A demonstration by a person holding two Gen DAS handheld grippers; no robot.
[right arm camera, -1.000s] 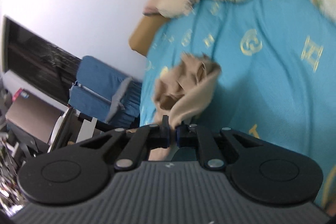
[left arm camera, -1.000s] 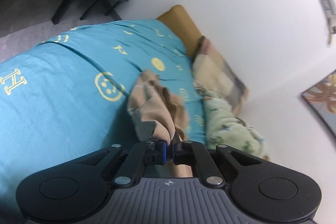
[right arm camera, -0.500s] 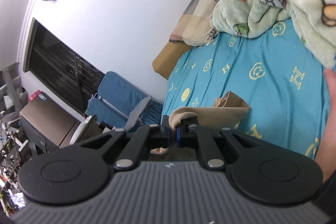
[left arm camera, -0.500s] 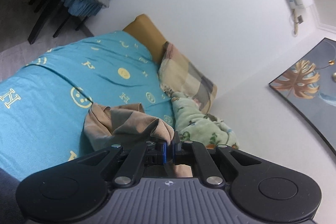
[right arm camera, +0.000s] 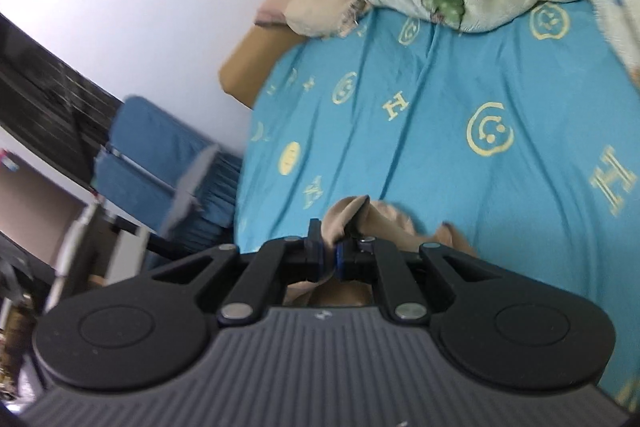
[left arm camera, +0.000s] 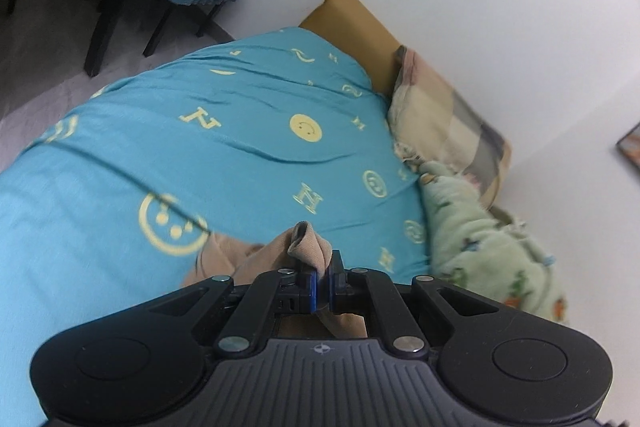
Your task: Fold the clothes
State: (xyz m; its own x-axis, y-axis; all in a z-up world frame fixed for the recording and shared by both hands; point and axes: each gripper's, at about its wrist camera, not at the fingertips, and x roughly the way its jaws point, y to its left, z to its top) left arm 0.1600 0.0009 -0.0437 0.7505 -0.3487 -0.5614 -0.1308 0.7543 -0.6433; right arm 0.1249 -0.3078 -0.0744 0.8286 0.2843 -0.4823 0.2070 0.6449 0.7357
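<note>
**Tan garment pinched at two points, held over the bed**

Left hand-held gripper (left arm camera: 323,281): jaws narrow, clamped on a bunched fold of the tan garment (left arm camera: 308,251). Right hand-held gripper (right arm camera: 329,251): jaws likewise narrow, clamped on another fold of the same garment (right arm camera: 352,217).

Location: the garment sits at the near edge of the bed (left arm camera: 240,131), directly at and below both sets of fingertips, over the blue sheet. The far edge carries a pillow (left arm camera: 448,131) and a green blanket (left arm camera: 480,227), both well apart from the garment.

Governing relation: the cloth runs from one grip to the other, so its long axis probably lies between the two hands. Neither hand is nearer; both have it.

Not determinable: most of the garment is hidden under the gripper bodies (only small tufts show), so its type, spread and hanging length cannot be told. The right view is blurred.
</note>
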